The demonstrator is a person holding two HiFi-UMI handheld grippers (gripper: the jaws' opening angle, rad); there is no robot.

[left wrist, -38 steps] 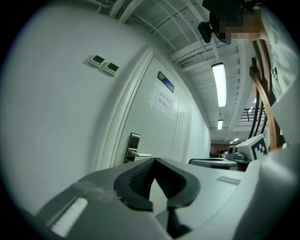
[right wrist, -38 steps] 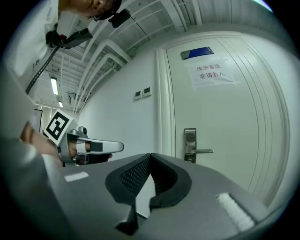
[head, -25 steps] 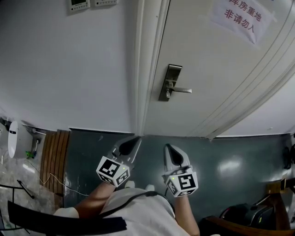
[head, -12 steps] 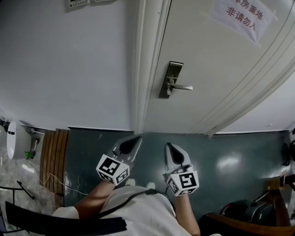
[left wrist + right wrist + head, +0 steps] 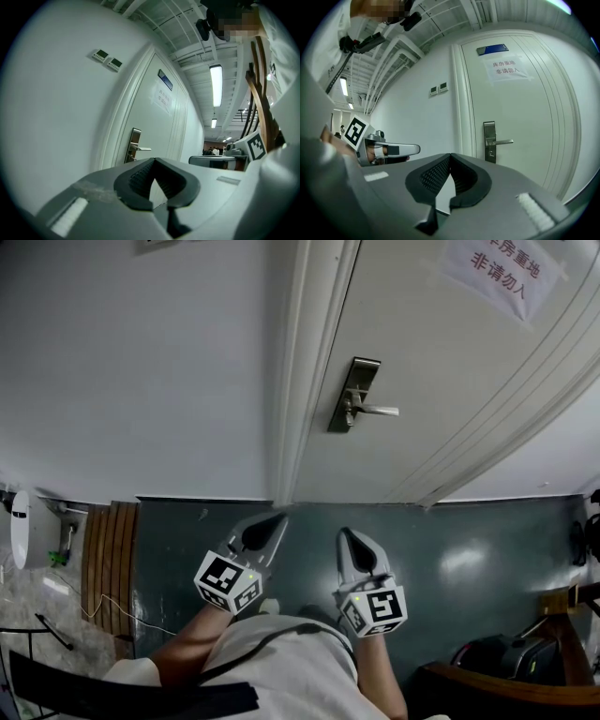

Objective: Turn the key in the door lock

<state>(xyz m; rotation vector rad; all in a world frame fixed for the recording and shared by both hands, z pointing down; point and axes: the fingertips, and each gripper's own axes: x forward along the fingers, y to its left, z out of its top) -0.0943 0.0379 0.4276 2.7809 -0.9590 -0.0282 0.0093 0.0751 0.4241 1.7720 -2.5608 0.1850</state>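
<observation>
The left claw (image 5: pixel 272 524) and the right claw (image 5: pixel 347 542) are each pressed together on nothing, ribbed black pads (image 5: pixel 436 177) meeting at the tips, side by side above the dark glossy floor (image 5: pixel 469 559). The door lock (image 5: pixel 353 395), a tall brushed-metal plate with a slim lever handle (image 5: pixel 377 410), sits near the left edge of the smooth white door (image 5: pixel 441 371), well apart from both.

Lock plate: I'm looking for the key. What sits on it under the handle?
Under the handle, the lock plate shows one small dark spot, likely the keyhole. Too small to tell whether a key is in it. Nothing covers the plate.
</observation>
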